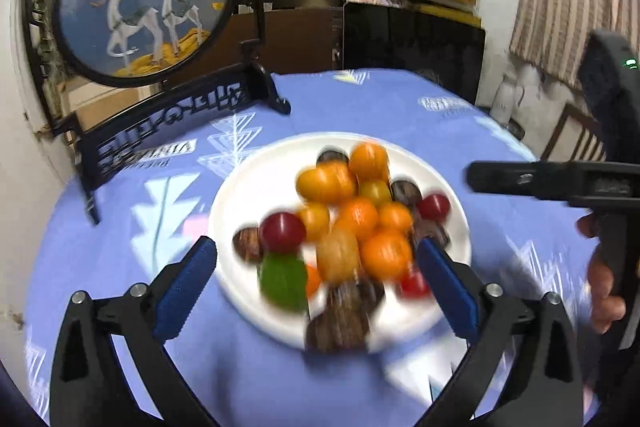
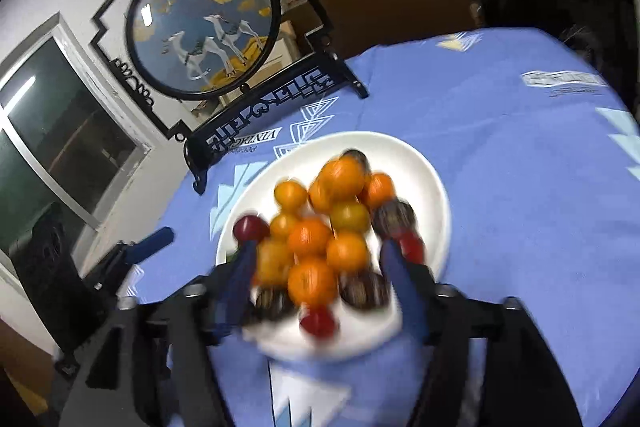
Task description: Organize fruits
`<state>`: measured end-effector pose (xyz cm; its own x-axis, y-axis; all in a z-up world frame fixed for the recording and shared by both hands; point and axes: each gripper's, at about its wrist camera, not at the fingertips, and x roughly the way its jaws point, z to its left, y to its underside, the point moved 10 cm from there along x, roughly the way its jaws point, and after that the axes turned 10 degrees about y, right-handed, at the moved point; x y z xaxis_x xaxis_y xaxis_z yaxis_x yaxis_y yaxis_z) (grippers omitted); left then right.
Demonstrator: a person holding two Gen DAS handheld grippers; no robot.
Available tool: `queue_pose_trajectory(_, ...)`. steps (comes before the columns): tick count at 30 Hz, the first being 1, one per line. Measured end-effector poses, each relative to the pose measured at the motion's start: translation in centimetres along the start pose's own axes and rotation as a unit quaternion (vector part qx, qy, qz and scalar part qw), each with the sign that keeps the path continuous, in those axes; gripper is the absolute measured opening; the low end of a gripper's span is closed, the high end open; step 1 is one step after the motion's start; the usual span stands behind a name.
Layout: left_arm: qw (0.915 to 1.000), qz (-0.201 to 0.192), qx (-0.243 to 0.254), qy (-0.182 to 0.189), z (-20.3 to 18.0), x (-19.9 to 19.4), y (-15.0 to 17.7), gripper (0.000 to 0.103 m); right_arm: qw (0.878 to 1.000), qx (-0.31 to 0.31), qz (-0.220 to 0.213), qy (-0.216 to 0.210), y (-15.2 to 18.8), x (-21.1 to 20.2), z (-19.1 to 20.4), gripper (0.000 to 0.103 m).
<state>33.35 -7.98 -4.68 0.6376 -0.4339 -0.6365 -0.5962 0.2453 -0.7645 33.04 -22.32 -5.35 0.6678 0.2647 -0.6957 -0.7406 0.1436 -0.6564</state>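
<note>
My left tongs point(image 1: 316, 277) and right tongs point(image 2: 316, 269) are both spread wide, holding nothing. The fruits point(image 1: 344, 227) sit piled on the white plate point(image 1: 240, 287). It's blurry, so I should slow down and pick one top fruit.

Fruit pile point(image 1: 344, 227) on the plate point(image 1: 240, 211) is motion-smeared in both wrist views, so I can't name the dark brown pieces point(image 1: 340, 319) or the green one point(image 1: 282, 281). Right gripper point(image 2: 316, 267) fingers blur badly and cover the plate's near rim. Its body point(image 1: 560, 181) is cut off by the left view's right edge. Tablecloth point(image 1: 400, 107) lettering is unreadable.
</note>
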Motion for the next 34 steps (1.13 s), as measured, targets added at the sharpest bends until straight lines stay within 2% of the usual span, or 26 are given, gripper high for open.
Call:
queue_pose_trajectory(2, 1.0000, -0.006, 0.002, -0.001, -1.2, -2.1, 1.4, 0.098, 0.999, -0.026, -0.022, 0.030, 2.2, -2.5, 0.2, 0.078)
queue_pose_trajectory(4, 0.9999, -0.016, -0.002, -0.005, -2.4, -4.6, 2.8, 0.098, 0.997, -0.043, -0.037, 0.046, 4.3, -4.9, 0.6, 0.097)
queue_pose_trajectory(5, 0.9996, -0.027, -0.007, -0.002, -3.3, -6.3, 3.6, 0.098, 0.997, -0.049, -0.044, 0.045, 5.5, -6.2, 0.9, 0.100)
queue_pose_trajectory(8, 0.9984, -0.050, -0.024, -0.007, -4.6, -9.8, 5.1, 0.098, 0.994, -0.055, -0.076, 0.058, 7.7, -9.5, 0.8, 0.100)
queue_pose_trajectory(11, 0.9980, -0.049, -0.037, -0.015, -5.2, -11.7, 6.4, 0.098, 0.993, -0.050, -0.085, 0.065, 9.4, -11.7, 0.4, 0.100)
queue_pose_trajectory(14, 0.9968, -0.034, -0.031, -0.066, -5.4, -12.9, 8.1, 0.098, 0.992, -0.051, -0.090, 0.076, 10.8, -13.4, 0.1, 0.100)
queue_pose_trajectory(17, 0.9944, -0.038, -0.035, -0.092, -5.5, -14.2, 9.1, 0.098, 0.987, -0.057, -0.109, 0.101, 11.6, -15.0, -0.5, 0.100)
queue_pose_trajectory(25, 0.9894, -0.062, -0.059, -0.117, -4.7, -17.1, 10.1, 0.098, 0.982, -0.053, -0.130, 0.125, 13.2, -17.8, -1.9, 0.100)
queue_pose_trajectory(27, 0.9894, -0.064, -0.054, -0.119, -4.8, -17.5, 10.0, 0.098, 0.982, -0.047, -0.132, 0.124, 13.3, -18.2, -2.1, 0.100)
queue_pose_trajectory(31, 0.9842, -0.078, -0.028, -0.156, -4.9, -18.6, 9.7, 0.098, 0.981, -0.036, -0.138, 0.130, 13.6, -19.1, -2.8, 0.100)
queue_pose_trajectory(34, 0.9848, -0.078, -0.027, -0.153, -5.1, -18.8, 9.6, 0.098, 0.981, -0.035, -0.139, 0.131, 13.8, -19.5, -2.9, 0.100)
